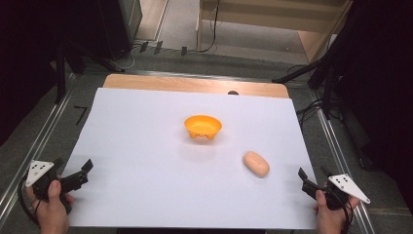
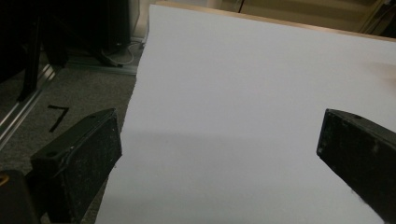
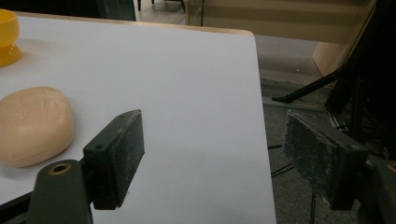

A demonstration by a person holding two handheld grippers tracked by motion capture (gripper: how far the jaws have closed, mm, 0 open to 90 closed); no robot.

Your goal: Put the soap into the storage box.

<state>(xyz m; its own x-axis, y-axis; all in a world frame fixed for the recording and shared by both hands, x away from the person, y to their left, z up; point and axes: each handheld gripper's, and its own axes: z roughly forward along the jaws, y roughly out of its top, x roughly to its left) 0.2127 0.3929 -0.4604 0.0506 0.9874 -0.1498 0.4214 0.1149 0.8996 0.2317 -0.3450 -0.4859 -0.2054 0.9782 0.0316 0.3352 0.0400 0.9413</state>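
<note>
**Both grippers open at the near corners, bread roll nearest the right one**

On the worktop [image 1: 146, 146], covered by a white sheet with a strip of bare wood showing along its far edge, only two things lay. The orange bowl [image 1: 202, 126] stood upright near the middle, a little toward the far edge. The tan bread roll [image 1: 256, 164], a smooth oval, lay on its side toward the near right corner, well apart from the bowl and nearer the right edge.

The left gripper [image 1: 80, 174] hung over the near left corner, its jaws spread wide with nothing between them; in the left gripper view only blank sheet lay beyond them. The right gripper [image 1: 311, 181] sat at the near right corner, just off the right edge, jaws partly spread and empty. In the right gripper view the roll [image 3: 32, 126] lay off to the left of the jaws, not between them.

The roll looked light and soft, likely to dent under a hard squeeze, and its matt skin seemed unlikely to slip. The best hold appeared to be across its short width at mid-length, closing gently. The bowl looked like light, stiff plastic, easily nudged.
</note>
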